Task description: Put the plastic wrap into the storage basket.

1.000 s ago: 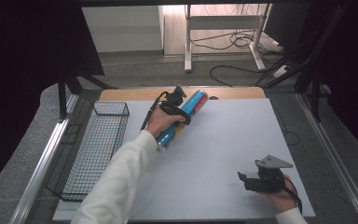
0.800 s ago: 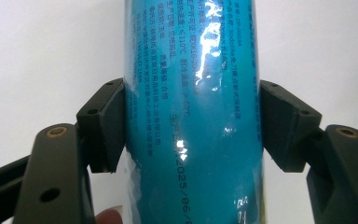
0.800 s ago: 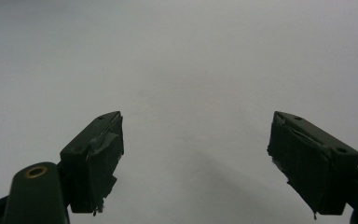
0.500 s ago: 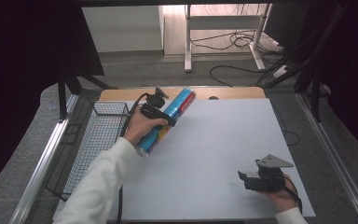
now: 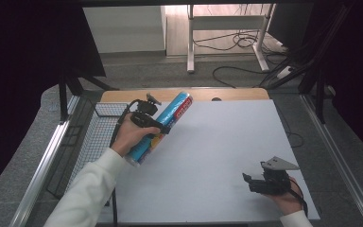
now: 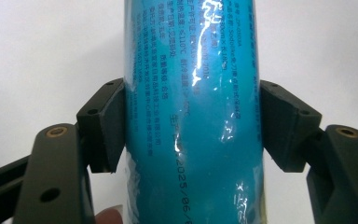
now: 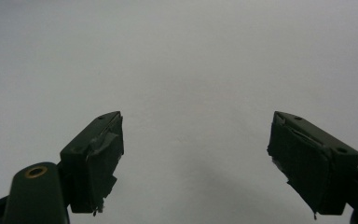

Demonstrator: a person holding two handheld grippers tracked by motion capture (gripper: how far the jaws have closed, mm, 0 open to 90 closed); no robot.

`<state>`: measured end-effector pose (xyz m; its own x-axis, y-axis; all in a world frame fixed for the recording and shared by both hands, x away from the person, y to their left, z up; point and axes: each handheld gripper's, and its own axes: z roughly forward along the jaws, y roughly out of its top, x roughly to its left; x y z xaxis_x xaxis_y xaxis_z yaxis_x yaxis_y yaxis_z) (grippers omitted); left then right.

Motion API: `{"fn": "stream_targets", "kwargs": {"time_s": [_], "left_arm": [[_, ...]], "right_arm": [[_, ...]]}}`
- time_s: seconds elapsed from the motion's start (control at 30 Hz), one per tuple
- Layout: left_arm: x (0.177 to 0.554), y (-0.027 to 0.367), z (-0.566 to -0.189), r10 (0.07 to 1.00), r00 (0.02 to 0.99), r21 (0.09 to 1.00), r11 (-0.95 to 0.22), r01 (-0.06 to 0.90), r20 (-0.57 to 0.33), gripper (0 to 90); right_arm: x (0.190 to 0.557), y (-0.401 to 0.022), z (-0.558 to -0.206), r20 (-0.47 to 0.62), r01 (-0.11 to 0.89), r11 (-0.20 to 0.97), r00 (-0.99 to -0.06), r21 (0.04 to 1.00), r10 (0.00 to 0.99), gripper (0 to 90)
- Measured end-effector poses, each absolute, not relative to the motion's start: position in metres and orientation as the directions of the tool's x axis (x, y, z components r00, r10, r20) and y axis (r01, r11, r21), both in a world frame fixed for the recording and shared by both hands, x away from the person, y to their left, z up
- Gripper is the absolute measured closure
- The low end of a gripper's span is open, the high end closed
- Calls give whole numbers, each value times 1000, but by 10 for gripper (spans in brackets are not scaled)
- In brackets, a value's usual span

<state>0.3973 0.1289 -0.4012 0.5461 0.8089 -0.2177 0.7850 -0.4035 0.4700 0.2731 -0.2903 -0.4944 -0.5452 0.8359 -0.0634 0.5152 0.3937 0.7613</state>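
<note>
- Spanning most of the high view, the white table (image 5: 217, 156) carries nothing between the two grippers, and the work in hand looks like moving a blue tube into the wire basket (image 5: 92, 142) that sits just beyond the table's edge, on the far side of the left gripper from the right one.
- The blue tube (image 5: 163, 125) is off the table, held tilted above its edge beside the basket, so the pickup is done and the drop is left.
- The left gripper (image 6: 191, 126) has its jaws clamped on the tube's middle, one pad pressed on each side, printed text facing the camera.
- The right gripper (image 7: 196, 158) rests well apart from the tube, low over bare table, jaws spread and holding nothing.
- What remains, judging by this, is carrying the tube over the basket and letting go.
</note>
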Motion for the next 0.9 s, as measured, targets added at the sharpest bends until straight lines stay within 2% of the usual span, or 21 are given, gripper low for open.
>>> {"fn": "stream_targets", "kwargs": {"time_s": [0.33,0.9], "left_arm": [[381,155,-393,828,526,485,-384,786,-197,318],[354,201,-398,853,472,502,-315,805,-223,318]], "right_arm": [[273,-290,-494,-66,516,395,-544,760,836,185],[272,-290,-492,-66,509,389,-541,768,838,186]]}}
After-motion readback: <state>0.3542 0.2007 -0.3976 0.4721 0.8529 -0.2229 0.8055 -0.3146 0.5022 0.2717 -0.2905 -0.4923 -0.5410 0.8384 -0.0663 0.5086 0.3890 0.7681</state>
